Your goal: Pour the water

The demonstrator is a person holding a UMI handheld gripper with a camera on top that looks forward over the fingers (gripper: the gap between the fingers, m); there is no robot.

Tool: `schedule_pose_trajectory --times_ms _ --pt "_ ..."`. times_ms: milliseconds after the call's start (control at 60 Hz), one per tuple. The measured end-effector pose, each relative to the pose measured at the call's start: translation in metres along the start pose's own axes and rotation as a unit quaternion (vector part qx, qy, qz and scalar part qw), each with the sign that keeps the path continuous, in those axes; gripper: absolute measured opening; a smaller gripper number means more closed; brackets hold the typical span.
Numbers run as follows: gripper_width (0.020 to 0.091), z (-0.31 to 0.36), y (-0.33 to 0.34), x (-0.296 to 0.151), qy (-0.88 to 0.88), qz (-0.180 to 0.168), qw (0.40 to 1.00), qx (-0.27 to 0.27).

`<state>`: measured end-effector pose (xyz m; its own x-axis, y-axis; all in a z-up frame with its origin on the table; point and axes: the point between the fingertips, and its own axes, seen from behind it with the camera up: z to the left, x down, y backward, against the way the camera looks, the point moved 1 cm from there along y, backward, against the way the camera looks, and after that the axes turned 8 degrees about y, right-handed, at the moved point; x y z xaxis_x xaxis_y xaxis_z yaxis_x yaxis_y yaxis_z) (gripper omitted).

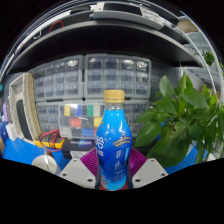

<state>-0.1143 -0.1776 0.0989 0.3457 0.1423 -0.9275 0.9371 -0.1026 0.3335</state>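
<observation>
Blue bottle (pixel 114 140), its yellow cap still on, stands upright clenched between the fingers (pixel 113 172), so tipping now pours nothing, and a loose grip could let it slip.

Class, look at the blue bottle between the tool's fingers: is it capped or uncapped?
Capped: the blue bottle stands upright with its yellow cap on top.

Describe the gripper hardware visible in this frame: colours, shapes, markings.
The gripper shows as two fingers, each ending in a pale grey, angular, faceted tip. The left finger and right finger carry purple-magenta pads on their inner faces. No cables, markings or sleeve can be seen.
</observation>
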Motion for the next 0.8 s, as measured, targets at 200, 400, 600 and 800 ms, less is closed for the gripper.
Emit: schedule_pose_trajectory --times_ms 200,400,600,800 --pt "0.038 0.0 0.002 0.026 -0.045 -0.023 0.999 0.006" --pt "0.0522 0.003 0.001 0.029 -0.01 -0.016 1.0 0.011" --pt "0.0798 0.006 0.021 0.047 -0.006 0.029 0.999 0.018" --pt "0.0792 0.024 0.103 0.058 -0.012 0.052 0.998 0.023"
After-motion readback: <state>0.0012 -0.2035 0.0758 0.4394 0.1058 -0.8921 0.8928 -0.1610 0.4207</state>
